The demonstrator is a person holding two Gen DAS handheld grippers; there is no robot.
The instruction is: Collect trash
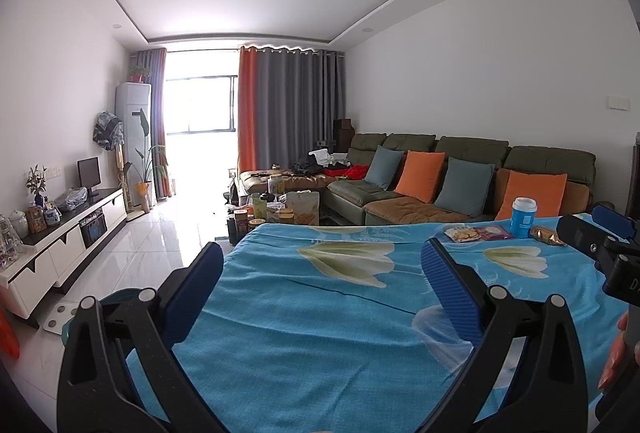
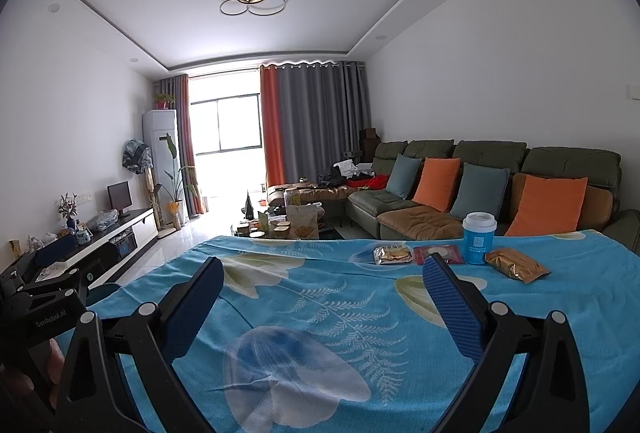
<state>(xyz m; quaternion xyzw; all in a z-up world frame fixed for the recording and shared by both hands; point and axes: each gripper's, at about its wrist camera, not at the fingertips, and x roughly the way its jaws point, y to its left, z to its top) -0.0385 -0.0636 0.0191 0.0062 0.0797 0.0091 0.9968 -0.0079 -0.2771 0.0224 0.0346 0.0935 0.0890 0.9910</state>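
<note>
both grippers – left gripper (image 1: 322, 269), right gripper (image 2: 324, 283) – gape; red packet (image 2: 438, 254) half hidden.

Right of centre in my right view: a blue cup (image 2: 478, 239) upright, flanked by a gold wrapper (image 2: 516, 265), red packet (image 2: 438, 254) and cracker packet (image 2: 393, 255), lying flat.

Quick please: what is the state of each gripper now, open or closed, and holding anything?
Left gripper: open, holding nothing, above the blue tablecloth.
Right gripper: open, holding nothing.
</note>
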